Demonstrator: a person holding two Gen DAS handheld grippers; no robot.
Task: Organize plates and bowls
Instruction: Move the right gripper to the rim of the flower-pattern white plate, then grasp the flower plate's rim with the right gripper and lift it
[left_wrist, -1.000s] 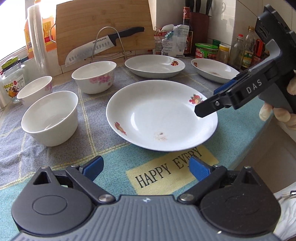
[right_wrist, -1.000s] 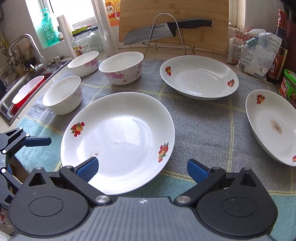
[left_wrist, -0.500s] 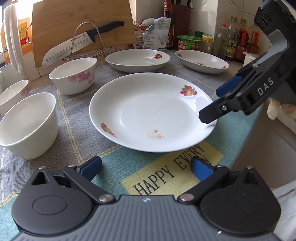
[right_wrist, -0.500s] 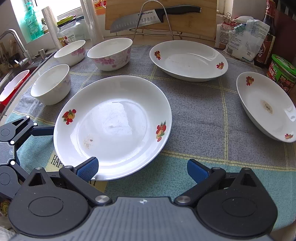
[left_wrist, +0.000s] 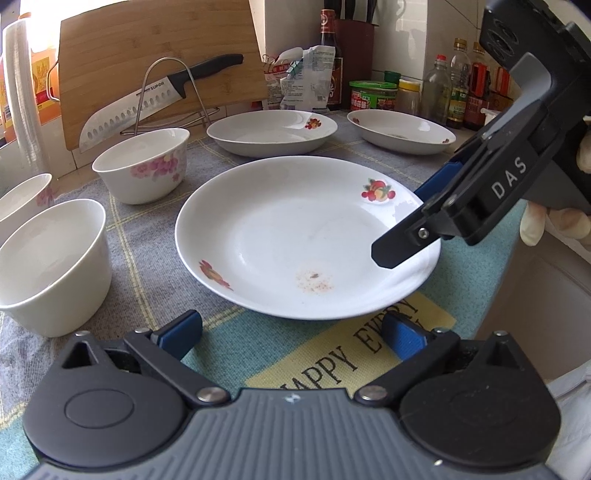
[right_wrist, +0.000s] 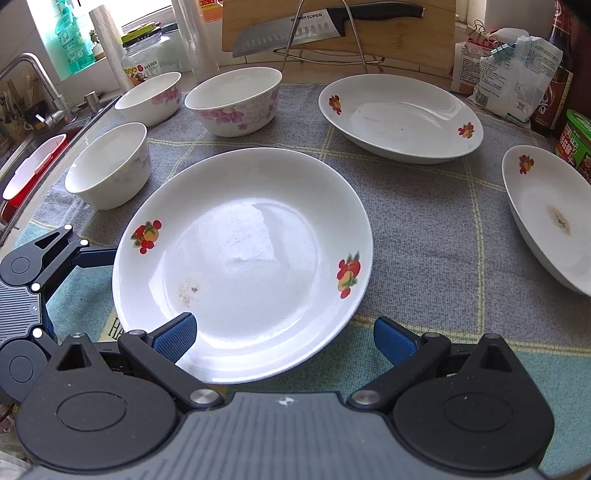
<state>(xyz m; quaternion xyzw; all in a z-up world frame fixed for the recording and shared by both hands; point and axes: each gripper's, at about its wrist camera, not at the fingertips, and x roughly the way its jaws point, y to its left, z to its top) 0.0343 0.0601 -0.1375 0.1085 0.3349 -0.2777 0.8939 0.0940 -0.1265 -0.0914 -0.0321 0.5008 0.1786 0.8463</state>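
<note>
A large white plate with fruit decals (left_wrist: 295, 236) (right_wrist: 243, 258) lies on the cloth in front of both grippers. My left gripper (left_wrist: 291, 334) is open, just short of its near rim. My right gripper (right_wrist: 284, 336) is open with its left pad over the plate's rim; in the left wrist view it reaches in from the right (left_wrist: 424, 221). Two more plates sit behind (right_wrist: 402, 118) (right_wrist: 546, 218). Three bowls stand at the left: a plain one (right_wrist: 109, 164) and two with pink flowers (right_wrist: 234, 99) (right_wrist: 149, 98).
A grey and teal cloth (right_wrist: 424, 221) covers the counter. A knife on a wire rack (right_wrist: 317, 26) leans on a cutting board at the back. Bottles and jars (left_wrist: 373, 96) line the back right. A sink with a red tub (right_wrist: 33, 170) is at the left.
Both grippers have moved closer to the large plate. The right gripper's left pad now overlaps the plate's rim. Both stay open.
</note>
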